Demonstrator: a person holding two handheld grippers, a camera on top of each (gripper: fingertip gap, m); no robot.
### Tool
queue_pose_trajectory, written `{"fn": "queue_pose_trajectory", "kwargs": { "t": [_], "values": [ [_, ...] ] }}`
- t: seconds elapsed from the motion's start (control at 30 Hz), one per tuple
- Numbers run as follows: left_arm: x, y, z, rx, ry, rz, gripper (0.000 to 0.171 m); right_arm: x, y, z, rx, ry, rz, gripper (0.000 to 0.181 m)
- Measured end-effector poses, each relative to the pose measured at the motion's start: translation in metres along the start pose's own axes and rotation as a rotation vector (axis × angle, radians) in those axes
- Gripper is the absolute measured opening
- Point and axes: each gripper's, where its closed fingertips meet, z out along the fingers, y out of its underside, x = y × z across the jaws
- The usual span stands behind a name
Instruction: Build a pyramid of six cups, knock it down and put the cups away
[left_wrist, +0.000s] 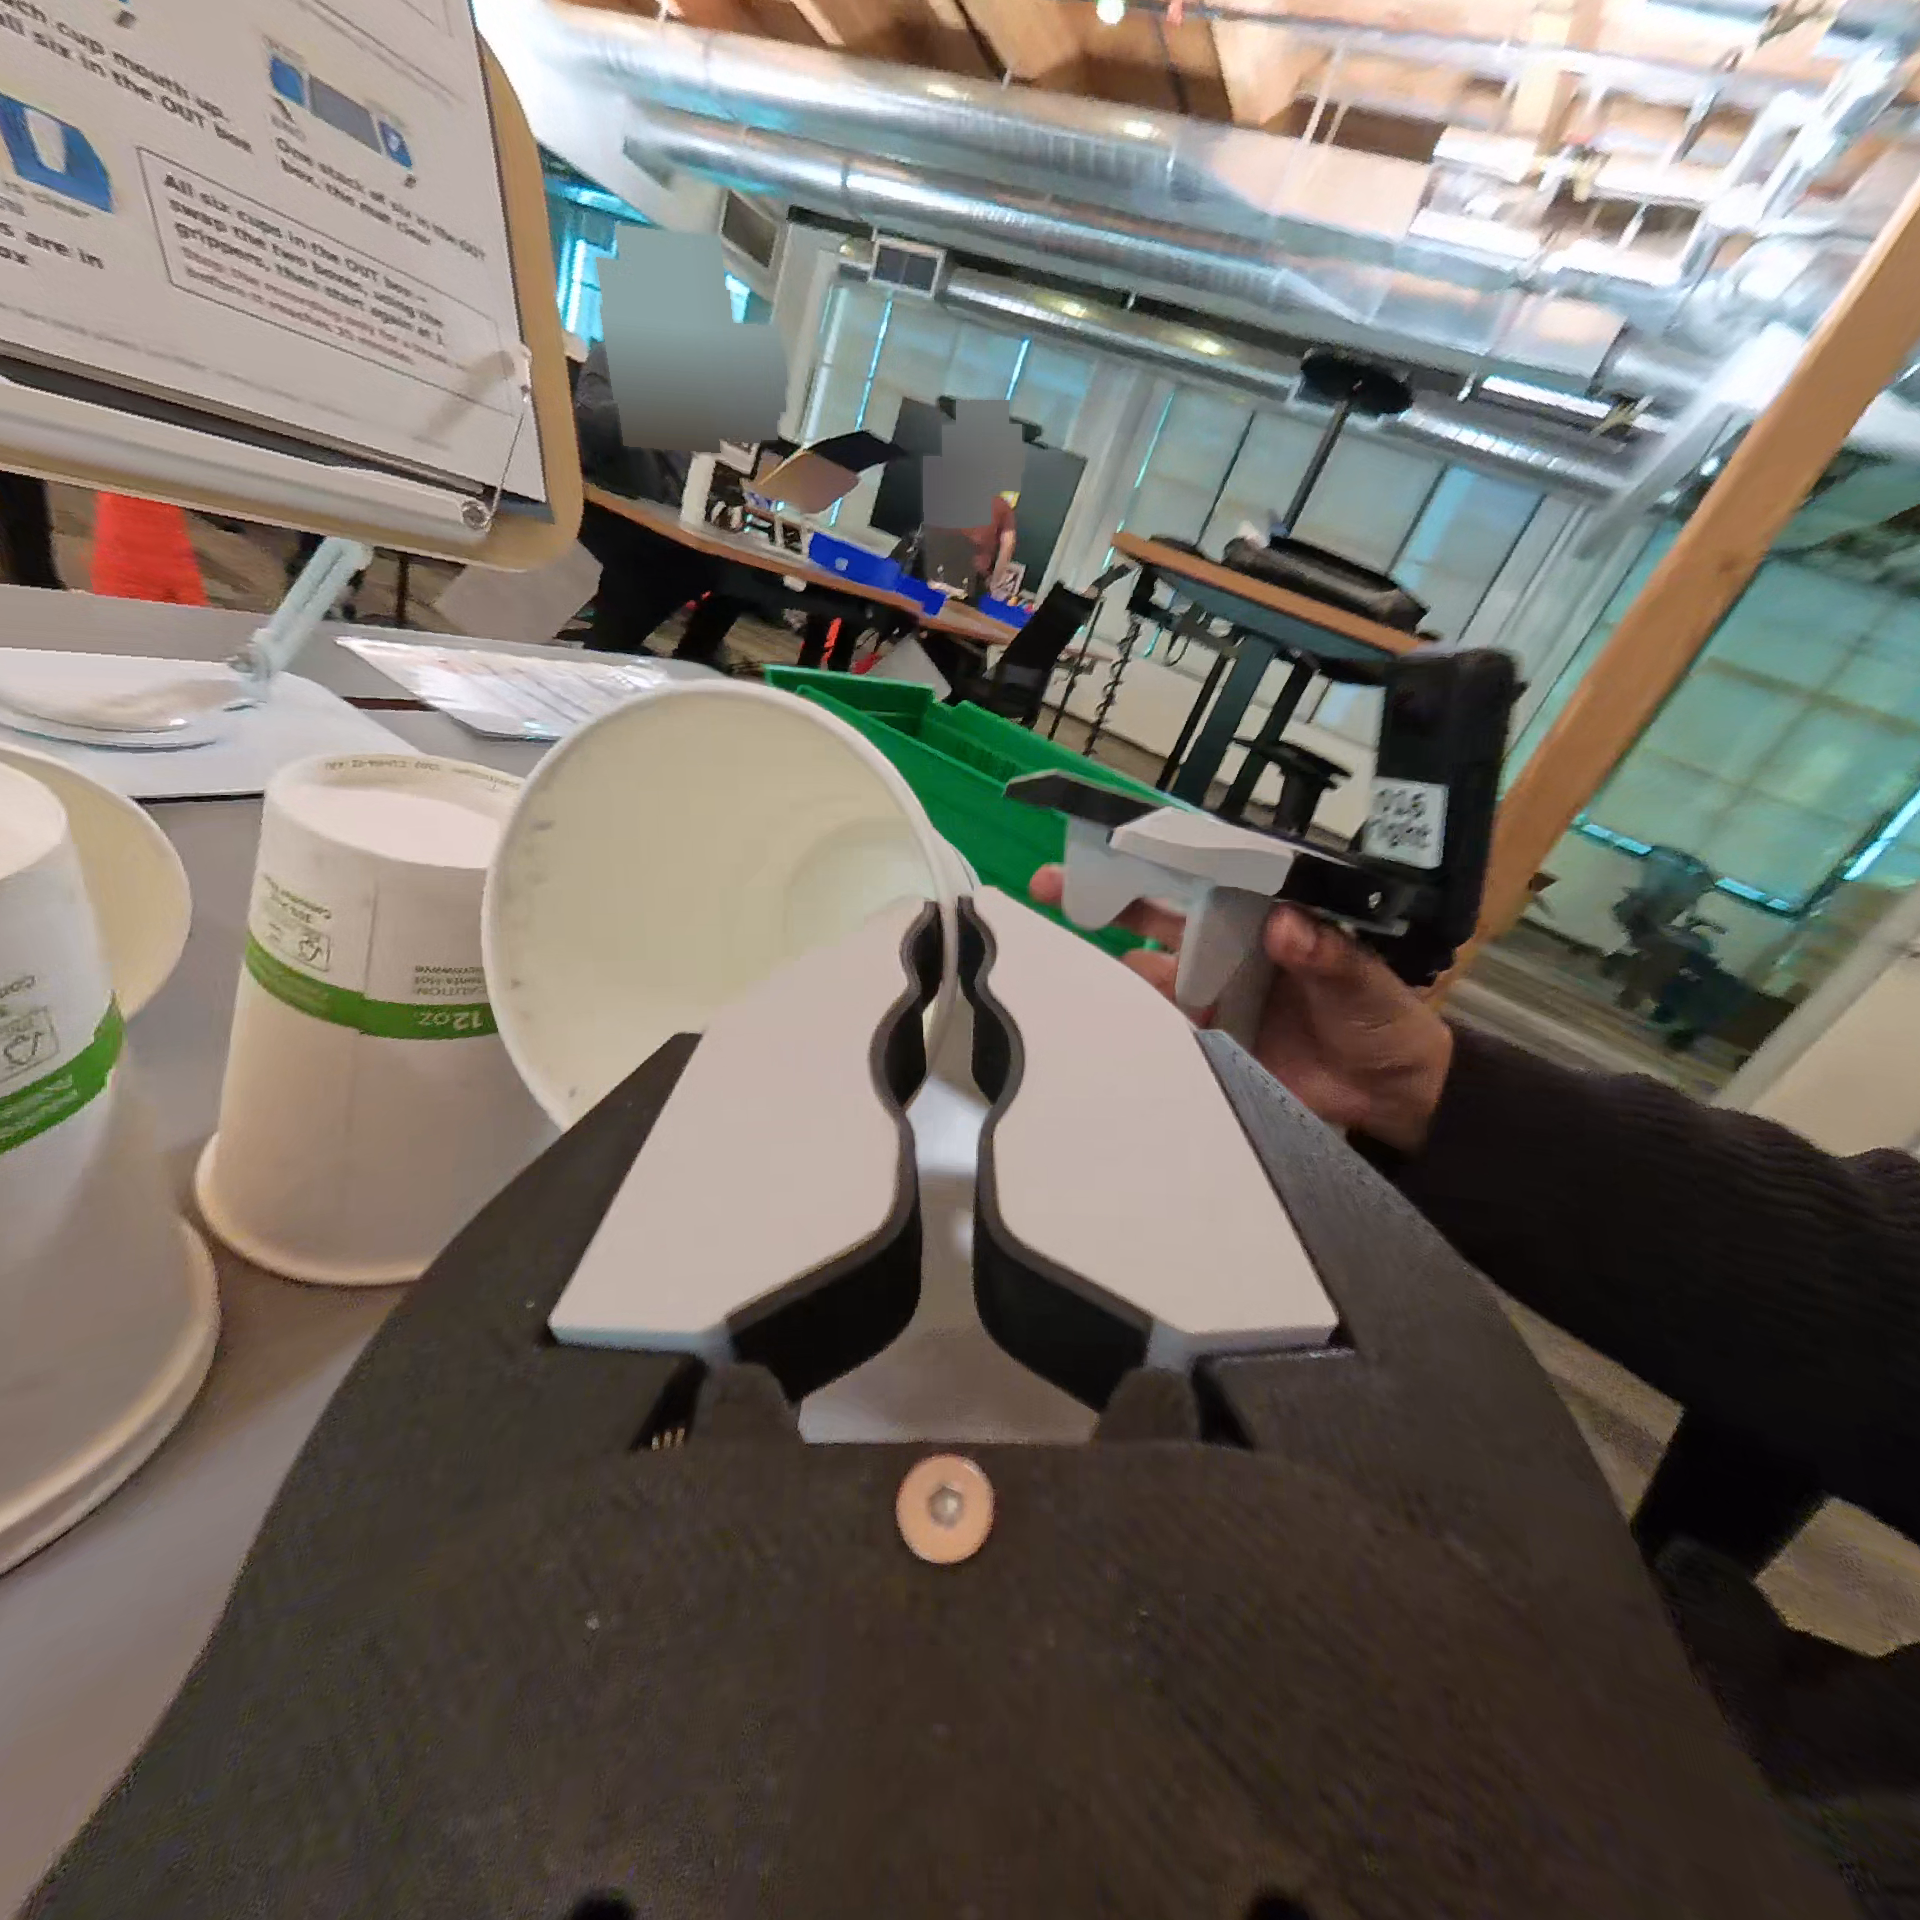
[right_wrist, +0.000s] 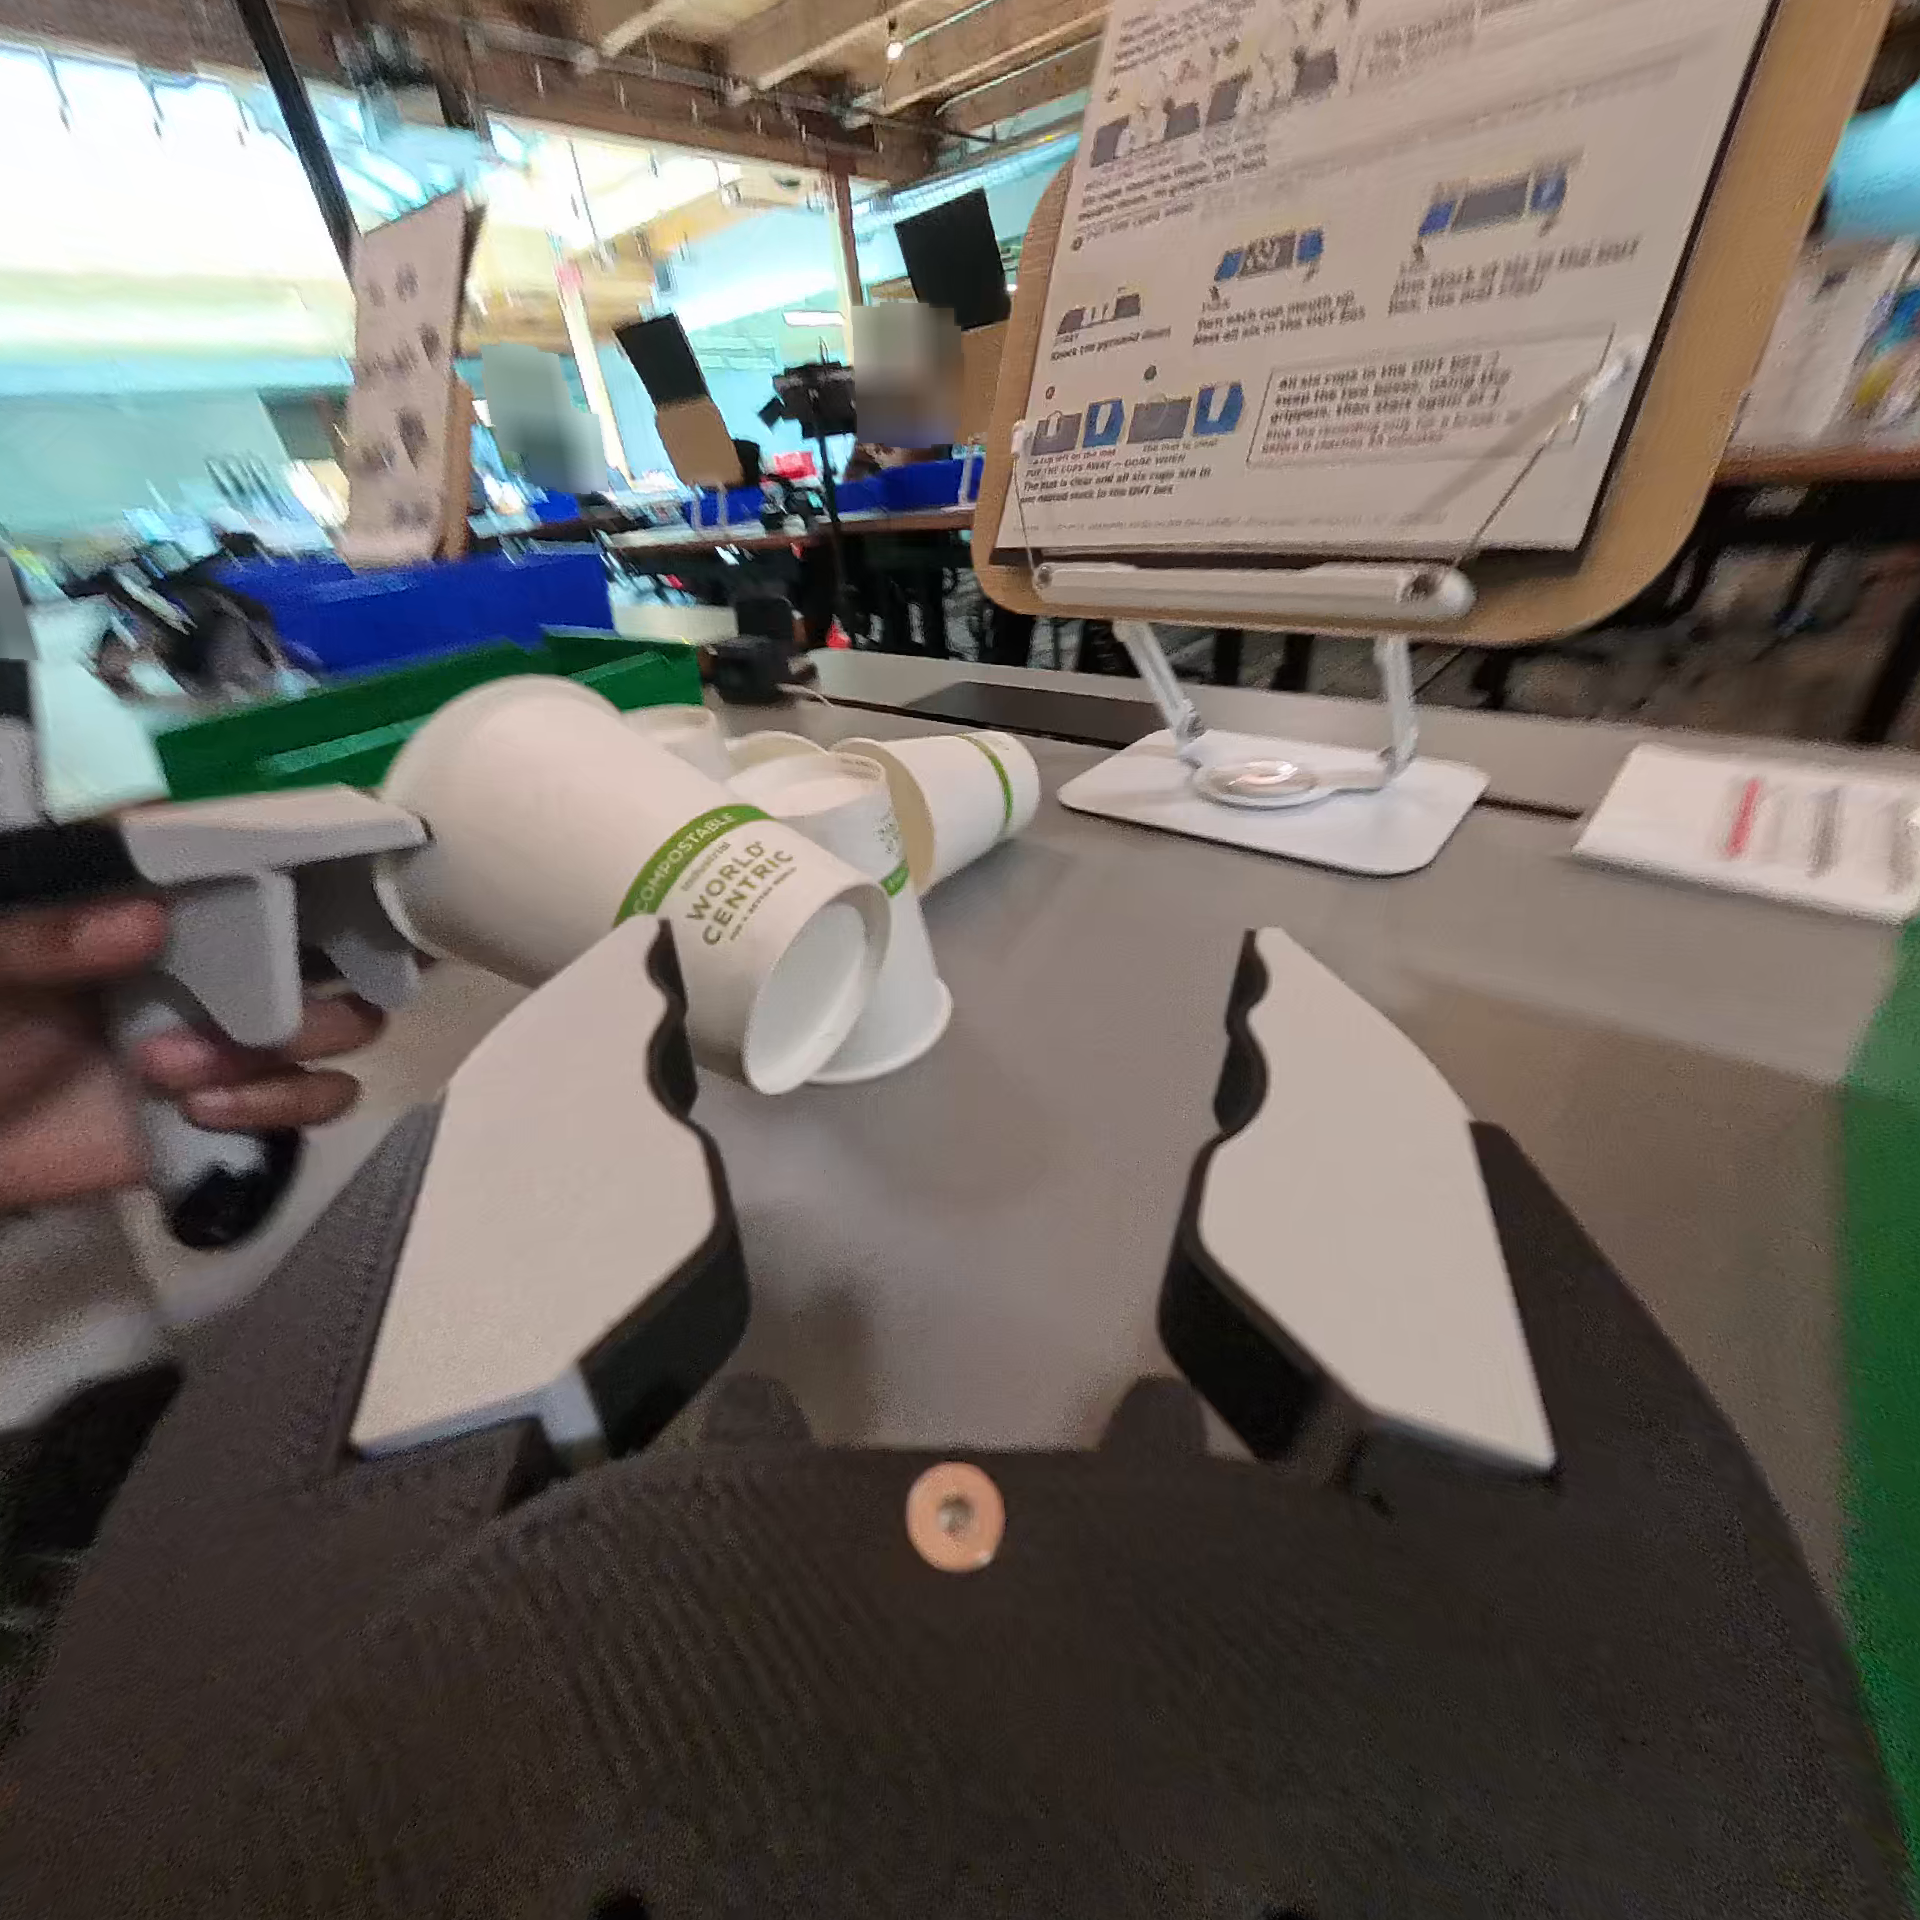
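My left gripper is shut on the rim of a white paper cup with a green band. It holds the cup tilted above the grey table, mouth toward the camera. In the right wrist view this cup lies sideways in the air, with the left gripper at its rim. My right gripper is open and empty, low over the table, just right of the held cup's base. It also shows in the left wrist view, held by a hand.
An upside-down cup and a cup stack stand to the left. More cups lie on the grey table. A green bin is behind and another at right. A page stand and a paper sheet are at the back.
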Motion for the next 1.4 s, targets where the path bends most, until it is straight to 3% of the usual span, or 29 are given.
{"fn": "queue_pose_trajectory", "kwargs": {
  "t": [0.1,0.27,0.5,0.87,1.0,1.1,1.4],
  "values": [
    [0.008,0.009,0.004,-0.051,0.012,0.063,0.004,-0.013,0.005,0.002,-0.035,0.011,-0.224,0.098],
    [0.022,0.031,0.01,-0.169,0.007,0.31,0.004,-0.049,0.03,0.012,-0.131,-0.055,-0.465,0.095],
    [0.038,0.05,0.014,-0.232,0.04,0.51,0.004,-0.066,0.056,0.015,-0.207,-0.104,-0.598,0.086],
    [0.046,0.044,0.014,-0.181,0.057,0.526,0.004,-0.069,0.075,0.019,-0.296,-0.116,-0.61,0.081],
    [0.042,0.031,0.012,-0.1,-0.005,0.539,0.017,-0.06,0.081,0.02,-0.332,-0.085,-0.632,0.08],
    [0.033,0.03,0.012,-0.107,-0.03,0.474,0.027,-0.054,0.078,0.02,-0.33,-0.061,-0.607,0.08],
    [0.003,0.017,0.008,-0.064,-0.096,0.142,0.034,-0.041,0.061,0.018,-0.265,-0.021,-0.454,0.079]
  ]
}}
